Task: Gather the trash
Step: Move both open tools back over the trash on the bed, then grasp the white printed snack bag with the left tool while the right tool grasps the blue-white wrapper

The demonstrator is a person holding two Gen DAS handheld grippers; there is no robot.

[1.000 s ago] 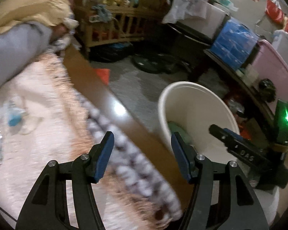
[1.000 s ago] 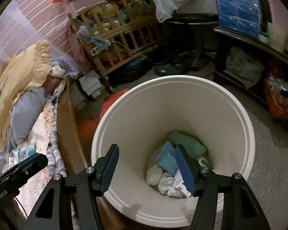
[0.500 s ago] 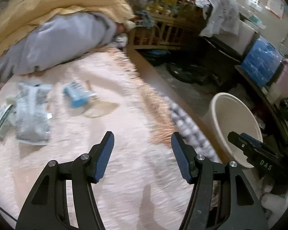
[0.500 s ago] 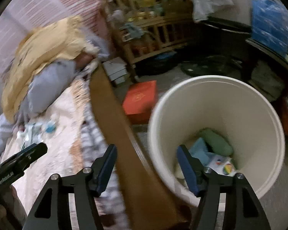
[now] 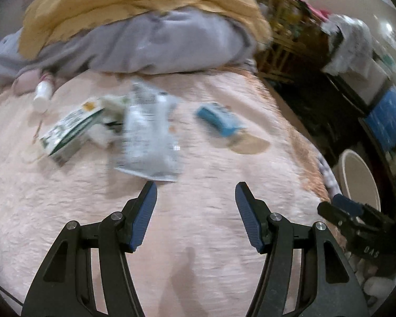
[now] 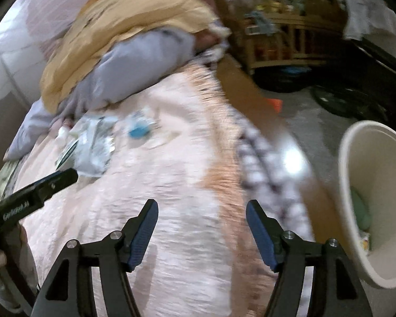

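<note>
Left gripper [image 5: 195,194] half open, empty, above pink quilted bedspread [image 5: 211,237]; crumpled silver-white plastic wrapper [image 5: 147,137] at eleven o'clock. Right gripper [image 6: 202,212] opening, empty; cream plastic bin [image 6: 356,211] at three o'clock.

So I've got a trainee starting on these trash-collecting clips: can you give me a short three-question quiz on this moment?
1. True or false: the left gripper holds a piece of trash.
2. Which lies nearest the left gripper's fingertips? A) white bottle B) silvery wrapper C) blue packet
3. On which side of the bed does the cream bin stand in the right wrist view?

Key
1. False: nothing is between its open jaws.
2. B.
3. The right side, on the floor, with trash already inside.
</note>
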